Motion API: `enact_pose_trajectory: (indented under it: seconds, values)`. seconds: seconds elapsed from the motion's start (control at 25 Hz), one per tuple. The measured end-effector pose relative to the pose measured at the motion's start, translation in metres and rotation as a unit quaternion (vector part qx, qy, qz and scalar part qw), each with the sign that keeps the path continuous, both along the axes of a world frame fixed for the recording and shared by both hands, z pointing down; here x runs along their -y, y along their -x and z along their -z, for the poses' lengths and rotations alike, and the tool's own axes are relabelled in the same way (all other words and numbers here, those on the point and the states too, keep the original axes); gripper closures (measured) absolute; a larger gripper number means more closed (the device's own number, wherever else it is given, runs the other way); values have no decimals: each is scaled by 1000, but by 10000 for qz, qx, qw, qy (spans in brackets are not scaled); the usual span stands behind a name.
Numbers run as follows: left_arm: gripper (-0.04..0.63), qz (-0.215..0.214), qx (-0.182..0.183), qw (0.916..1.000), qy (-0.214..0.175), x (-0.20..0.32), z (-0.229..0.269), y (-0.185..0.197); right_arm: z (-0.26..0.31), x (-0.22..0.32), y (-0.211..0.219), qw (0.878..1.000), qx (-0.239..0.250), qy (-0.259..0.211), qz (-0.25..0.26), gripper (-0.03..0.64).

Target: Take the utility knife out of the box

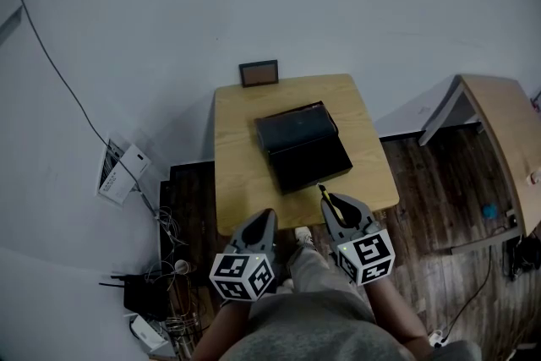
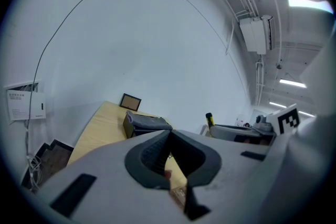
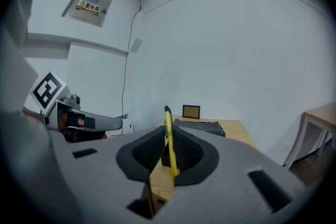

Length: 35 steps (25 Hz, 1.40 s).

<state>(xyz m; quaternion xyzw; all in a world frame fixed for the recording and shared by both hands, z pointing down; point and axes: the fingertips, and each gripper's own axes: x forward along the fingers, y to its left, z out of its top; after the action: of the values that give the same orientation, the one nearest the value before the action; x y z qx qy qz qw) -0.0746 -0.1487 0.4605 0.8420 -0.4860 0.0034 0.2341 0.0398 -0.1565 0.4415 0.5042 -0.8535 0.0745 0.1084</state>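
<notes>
A black box (image 1: 300,144) lies open in the middle of a small wooden table (image 1: 241,173). My right gripper (image 1: 331,202) hovers over the table's near edge, shut on a yellow and black utility knife (image 1: 323,191). In the right gripper view the knife (image 3: 169,139) stands edge-on between the pads and pokes out past them, with the box (image 3: 202,127) behind it. My left gripper (image 1: 265,217) is beside it at the near edge, shut and empty. In the left gripper view its tips (image 2: 169,136) meet in front of the box (image 2: 144,124), and the knife's tip (image 2: 209,119) shows at right.
A small brown-framed plaque (image 1: 259,73) stands at the table's far edge. A second wooden table (image 1: 499,127) is at the right. Cables and a black router (image 1: 139,293) lie on the floor at the left. A person's legs are below the grippers.
</notes>
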Motion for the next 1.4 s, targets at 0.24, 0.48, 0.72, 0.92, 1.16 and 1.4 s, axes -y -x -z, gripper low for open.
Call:
enact_pose_trajectory:
  seconds: [0.24, 0.48, 0.72, 0.92, 1.16, 1.4]
  values:
    - [592, -33, 46, 10000, -36, -5, 3, -2, 0, -12, -2, 9997, 137, 216, -34, 580]
    - [592, -34, 52, 10000, -64, -8, 3, -3, 1, -12, -4, 9998, 171, 45, -94, 580]
    - [592, -41, 30, 10000, -72, -8, 4, -4, 1, -16, 1, 9998, 167, 131, -23, 580]
    - [592, -63, 19, 10000, -73, -8, 3, -6, -3, -19, 5, 9997, 120, 199, 74, 581]
    - [592, -70, 16, 10000, -65, -5, 4, -8, 1, -16, 4, 9998, 141, 102, 87, 581]
    - [592, -112, 8, 9999, -59, -3, 4, -14, 2, -14, 4, 9998, 115, 100, 138, 581]
